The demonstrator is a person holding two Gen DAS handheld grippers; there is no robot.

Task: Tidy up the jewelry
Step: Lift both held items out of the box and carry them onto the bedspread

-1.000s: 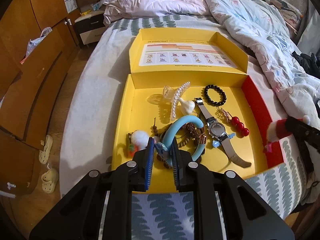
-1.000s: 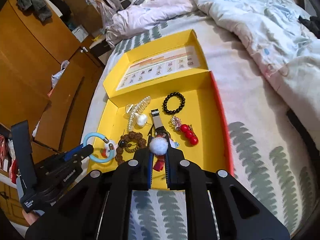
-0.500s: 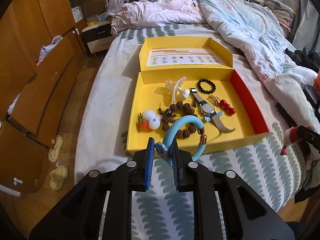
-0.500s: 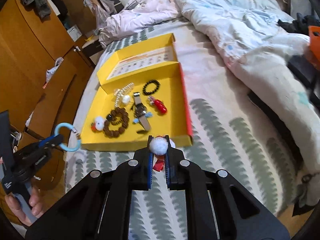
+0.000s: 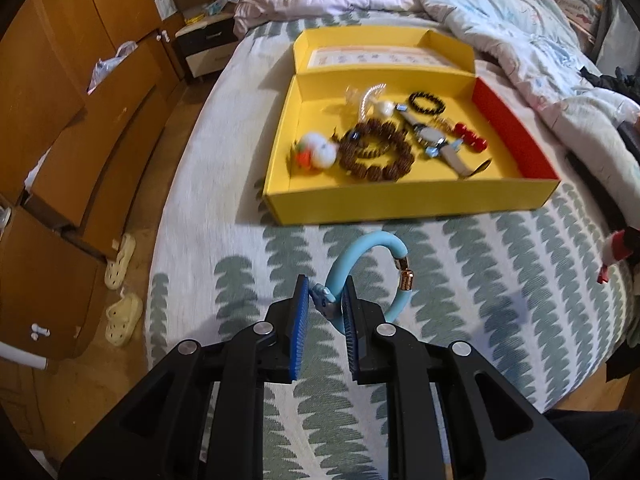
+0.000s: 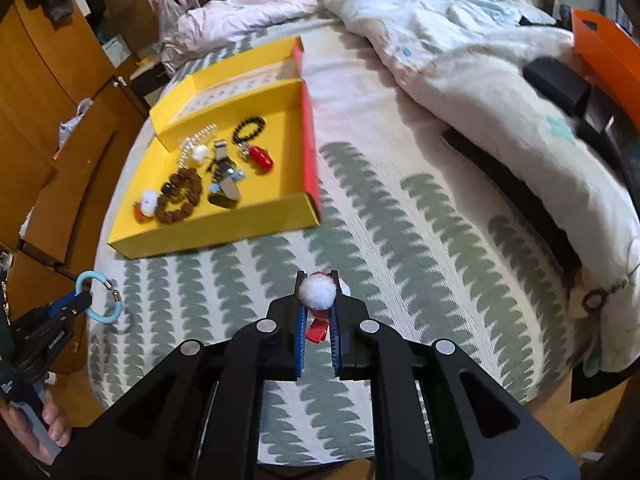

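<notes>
Holding the blue bangle (image 5: 370, 268) pinched in the left gripper (image 5: 325, 304), we kept its loop upright, arching ahead of the fingertips. The right gripper (image 6: 318, 312) clamped a white pom-pom clip (image 6: 318, 292). The yellow box (image 5: 408, 204) lay straight beyond the left fingers (nearer than to the right), apart from both.

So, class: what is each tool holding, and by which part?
Left tool grips the light blue bracelet by its band near the charm. Right tool holds the white pom-pom ornament by its red ribbon.
</notes>
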